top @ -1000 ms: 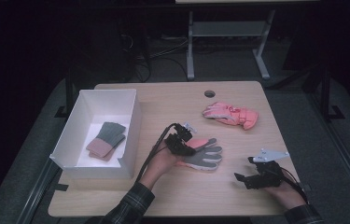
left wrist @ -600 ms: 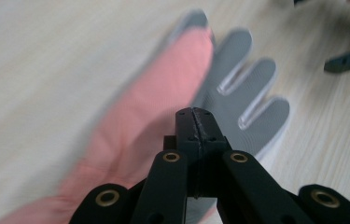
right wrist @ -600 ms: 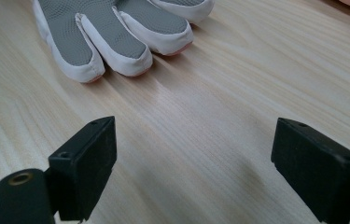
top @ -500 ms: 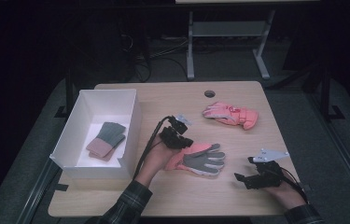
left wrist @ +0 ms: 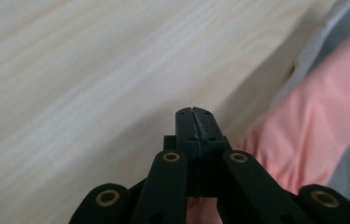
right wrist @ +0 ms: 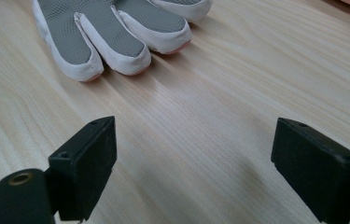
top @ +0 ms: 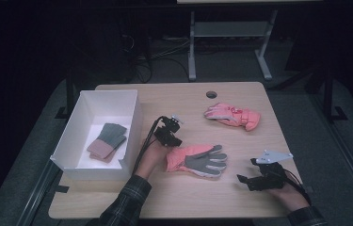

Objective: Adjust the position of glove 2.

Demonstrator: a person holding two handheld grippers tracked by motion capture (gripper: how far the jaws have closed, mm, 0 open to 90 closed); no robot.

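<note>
Dark room, wooden desk (top: pixel 117 200) | white box (top: pixel 73 141) at left | left tongs (left wrist: pixel 195 125) closed, empty, beside cuff of pink-grey glove (top: pixel 195 160) lying mid-desk | glove likely soft, light; pinch cuff | right tongs (right wrist: pixel 193 161) wide open, empty

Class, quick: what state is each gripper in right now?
Left gripper: closed, jaws pressed together with nothing between them, beside the pink glove.
Right gripper: open, empty, over bare table.

Dim high view, dark surroundings; close gripper views bright, softly blurred.
</note>
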